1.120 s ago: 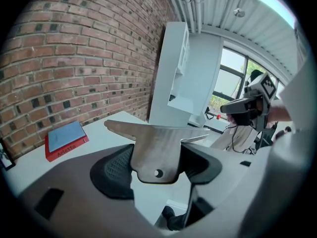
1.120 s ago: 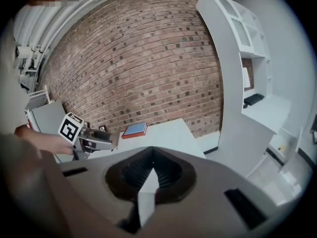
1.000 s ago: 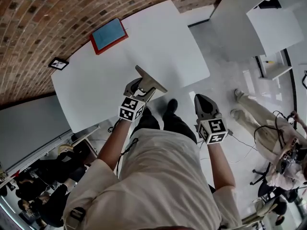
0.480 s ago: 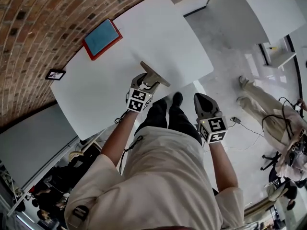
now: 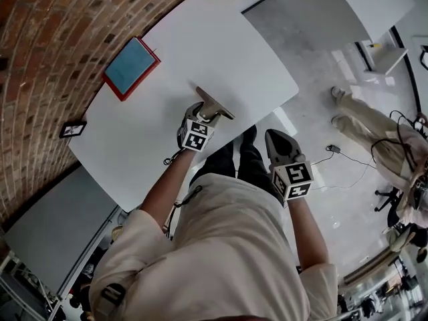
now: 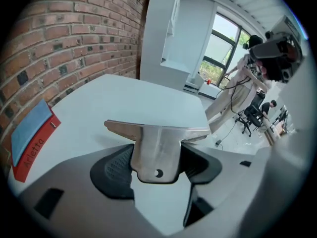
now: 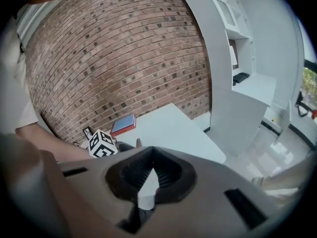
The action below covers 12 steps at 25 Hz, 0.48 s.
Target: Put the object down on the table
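A flat metal scraper (image 5: 215,103) with a wide blade and a small hole in its tang is held in my left gripper (image 5: 204,116). That gripper hangs over the near edge of the white table (image 5: 200,45). In the left gripper view the scraper (image 6: 156,140) stands between both pads, blade edge forward, just above the table (image 6: 124,98), and my left gripper (image 6: 157,152) is shut on it. My right gripper (image 5: 277,142) is off the table's near right side, over the floor. In the right gripper view my right gripper (image 7: 151,170) is shut with nothing in it.
A red-edged blue book (image 5: 131,67) lies at the table's far left by the brick wall, and a small black-framed card (image 5: 72,128) sits at the left corner. A person (image 5: 374,139) stands on the floor to the right. White shelving (image 7: 237,58) rises beyond the table.
My left gripper has sunk toward the table with the scraper still in it and now sits over the tabletop's near edge. The right gripper has drifted slightly and stayed shut.
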{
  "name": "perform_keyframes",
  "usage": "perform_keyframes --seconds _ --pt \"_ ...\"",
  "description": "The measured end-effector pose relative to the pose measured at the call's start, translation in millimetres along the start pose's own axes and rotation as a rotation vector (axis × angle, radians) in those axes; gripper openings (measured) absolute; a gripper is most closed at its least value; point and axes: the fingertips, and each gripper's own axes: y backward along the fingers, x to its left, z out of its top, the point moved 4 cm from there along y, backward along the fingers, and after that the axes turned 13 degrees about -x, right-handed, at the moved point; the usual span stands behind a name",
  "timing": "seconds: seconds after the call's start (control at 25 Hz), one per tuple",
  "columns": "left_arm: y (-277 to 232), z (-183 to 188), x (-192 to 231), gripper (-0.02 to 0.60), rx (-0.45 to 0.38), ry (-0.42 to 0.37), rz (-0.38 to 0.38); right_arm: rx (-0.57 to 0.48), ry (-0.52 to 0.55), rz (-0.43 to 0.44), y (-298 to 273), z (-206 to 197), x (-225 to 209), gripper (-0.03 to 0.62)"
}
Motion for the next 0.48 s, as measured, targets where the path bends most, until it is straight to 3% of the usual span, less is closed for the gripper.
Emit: perform_keyframes --seconds 0.48 --pt "-25.4 -27.8 14.0 0.278 0.158 -0.094 0.03 0.039 -0.048 -0.067 -9.0 -17.6 9.1 0.003"
